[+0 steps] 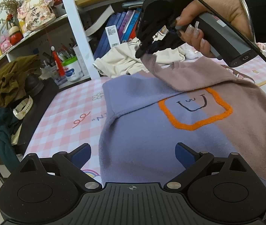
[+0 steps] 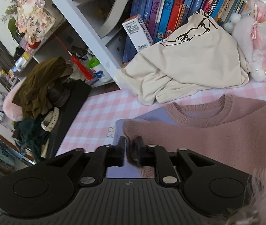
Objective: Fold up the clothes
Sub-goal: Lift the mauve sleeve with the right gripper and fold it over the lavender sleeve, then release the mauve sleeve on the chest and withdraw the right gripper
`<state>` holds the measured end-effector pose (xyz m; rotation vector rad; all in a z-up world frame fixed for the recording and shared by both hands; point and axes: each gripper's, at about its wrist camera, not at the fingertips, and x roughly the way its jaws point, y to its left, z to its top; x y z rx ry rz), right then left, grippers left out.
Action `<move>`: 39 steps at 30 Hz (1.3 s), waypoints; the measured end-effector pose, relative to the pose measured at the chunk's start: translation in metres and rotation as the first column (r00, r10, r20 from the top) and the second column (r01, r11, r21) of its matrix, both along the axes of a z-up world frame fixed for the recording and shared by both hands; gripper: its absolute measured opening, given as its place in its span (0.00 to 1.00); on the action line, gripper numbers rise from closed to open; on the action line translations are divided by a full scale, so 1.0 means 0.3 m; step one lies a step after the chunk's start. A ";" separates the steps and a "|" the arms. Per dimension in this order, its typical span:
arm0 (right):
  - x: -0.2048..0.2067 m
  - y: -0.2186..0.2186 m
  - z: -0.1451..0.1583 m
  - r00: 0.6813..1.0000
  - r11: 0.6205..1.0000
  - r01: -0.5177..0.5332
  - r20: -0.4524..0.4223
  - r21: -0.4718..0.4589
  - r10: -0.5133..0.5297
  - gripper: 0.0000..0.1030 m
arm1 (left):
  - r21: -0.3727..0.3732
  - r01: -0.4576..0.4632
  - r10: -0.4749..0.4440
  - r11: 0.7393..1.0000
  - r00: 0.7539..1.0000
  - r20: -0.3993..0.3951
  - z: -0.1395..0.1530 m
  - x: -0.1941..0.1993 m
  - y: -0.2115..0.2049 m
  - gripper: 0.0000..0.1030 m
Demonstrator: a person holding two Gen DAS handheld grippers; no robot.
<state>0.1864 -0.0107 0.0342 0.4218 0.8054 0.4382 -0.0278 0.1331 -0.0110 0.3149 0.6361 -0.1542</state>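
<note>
Far left of the sweater (image 1: 151,131), an olive cloth heap (image 1: 7,82) is sitting on a dark block, w/ a white watch strap (image 1: 23,106) just below it. Closer in, still left of the sweater, a white tub w/ green lid (image 1: 72,69) is standing under the shelf.

The sweater, half lilac-blue, half pink, w/ an orange square & smiley on the chest, is lying flat on the pink-check bench (image 1: 61,116), neckline toward the bookshelf.

At the sweater's near hem the left gripper (image 1: 134,155) is hovering, jaws released & spread wide, blue pads either side of the lilac cloth, nothing pinched.

Behind the sweater, a cream shirt (image 1: 121,60) is lying crumpled against a row of books (image 2: 170,9).

Above the sweater's far edge the right gripper (image 1: 139,53) is pointing down-left, jaws grasping the cuff of the pink sleeve (image 1: 179,73); the sleeve is hanging from the tips & draping across the chest, its lower edge touching the top of the orange square. Right-wrist view: cuff betw. the two pads, narrow gap.

A hand (image 1: 217,18) in a black sleeve is gripping that tool's handle, up & right of the sweater.

Far right behind the sweater, a white-pink plush toy (image 2: 260,43) is leaning on the books.
</note>
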 end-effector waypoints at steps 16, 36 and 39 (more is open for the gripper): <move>-0.244 -0.154 -0.008 1.000 0.989 0.013 0.023 -0.145 -0.010 0.43 | -0.038 -0.037 0.037 0.999 0.999 0.002 0.010 0.013 -0.002 0.96; -0.823 -0.530 -0.169 0.989 0.910 0.100 -0.059 -0.403 -0.135 0.52 | -0.137 -0.100 0.078 0.986 0.985 -0.157 -0.008 -0.036 0.103 0.95; -0.866 -0.555 -0.182 0.986 0.913 0.099 -0.082 -0.395 -0.143 0.55 | -0.149 -0.104 0.074 0.983 0.979 -0.192 -0.017 -0.054 0.120 0.95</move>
